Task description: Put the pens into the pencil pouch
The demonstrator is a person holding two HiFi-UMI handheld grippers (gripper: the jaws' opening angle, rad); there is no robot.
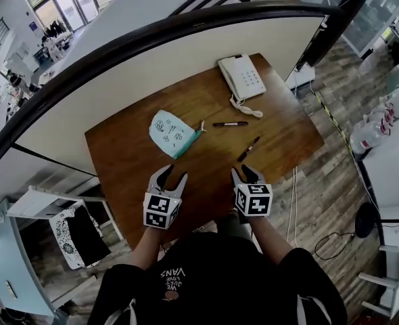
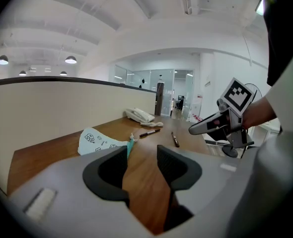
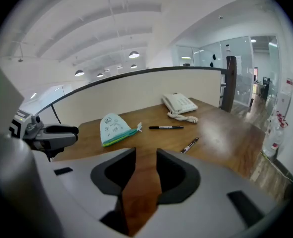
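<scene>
A pale green pencil pouch [image 1: 171, 133] with small drawings lies on the wooden desk [image 1: 132, 151]; it also shows in the left gripper view [image 2: 98, 141] and the right gripper view [image 3: 114, 127]. A black pen [image 1: 230, 124] lies to the pouch's right, and a second, darker pen [image 1: 248, 149] lies slanted nearer me. Both pens appear too in the right gripper view, the black pen [image 3: 166, 127] and the darker pen [image 3: 189, 145]. My left gripper [image 1: 169, 177] and right gripper [image 1: 244, 175] hover near the desk's front edge, both open and empty, well short of pens and pouch.
A white desk telephone [image 1: 242, 76] with a coiled cord sits at the far right corner. A beige partition [image 1: 152, 73] with a dark rail runs behind the desk. Wooden floor lies to the right, with cables and a fan base.
</scene>
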